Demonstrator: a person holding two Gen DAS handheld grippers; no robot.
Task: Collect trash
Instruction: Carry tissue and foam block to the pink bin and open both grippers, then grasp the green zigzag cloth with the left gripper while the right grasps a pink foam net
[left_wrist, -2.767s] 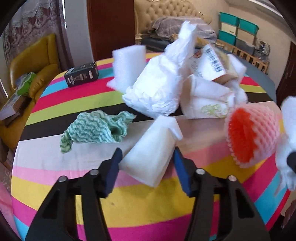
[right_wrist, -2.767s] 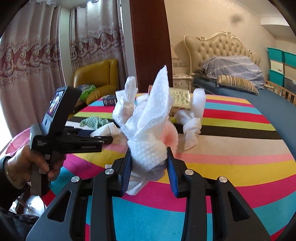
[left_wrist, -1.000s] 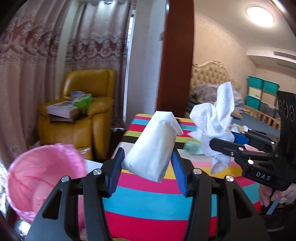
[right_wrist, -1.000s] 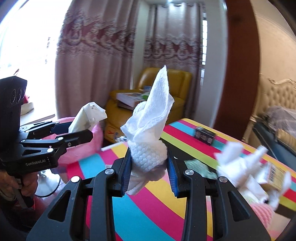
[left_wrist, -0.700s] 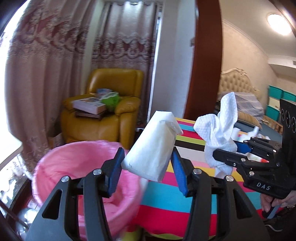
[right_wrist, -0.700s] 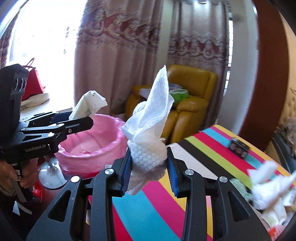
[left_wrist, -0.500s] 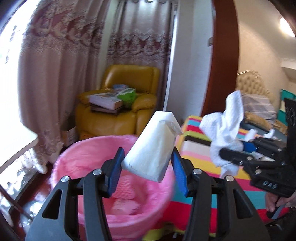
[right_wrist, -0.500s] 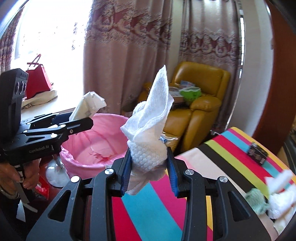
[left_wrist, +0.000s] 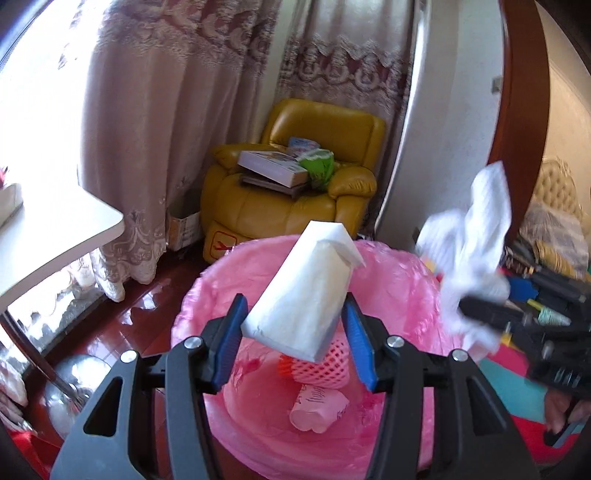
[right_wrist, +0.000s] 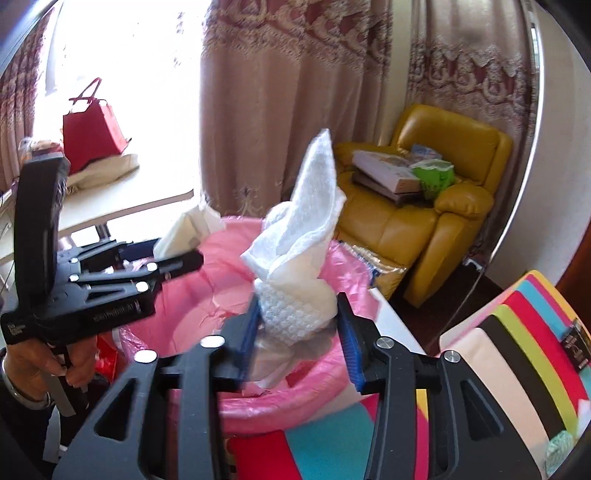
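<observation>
Left wrist view: both my grippers are now over the pink-lined bin (left_wrist: 229, 273), where half a second ago only its near rim sat under the left one and the striped table filled the frame before that. My left gripper (left_wrist: 293, 339) is opening; the folded white foam sheet (left_wrist: 306, 295) sits between the blue pads with a gap visible on its right side, so the pads no longer clamp it. It hangs directly above the bin mouth, over the orange fruit net (left_wrist: 325, 363) and a pink-tinted wad already lying inside.

Right wrist view: my right gripper (right_wrist: 297, 334) is opening too. The crumpled white tissue (right_wrist: 303, 266) has blurred and started to slump between the jaws, no longer pinched as it was a moment back. It sits above the bin's near rim, close to the edge of the striped tablecloth (right_wrist: 517, 350).

Reading: this is the release. Foam sheet looks well centred and should drop in. Tissue is light and nearer the rim, so it could catch on the liner or drift to the table side. More trash appears left at the tablecloth's far right corner.
</observation>
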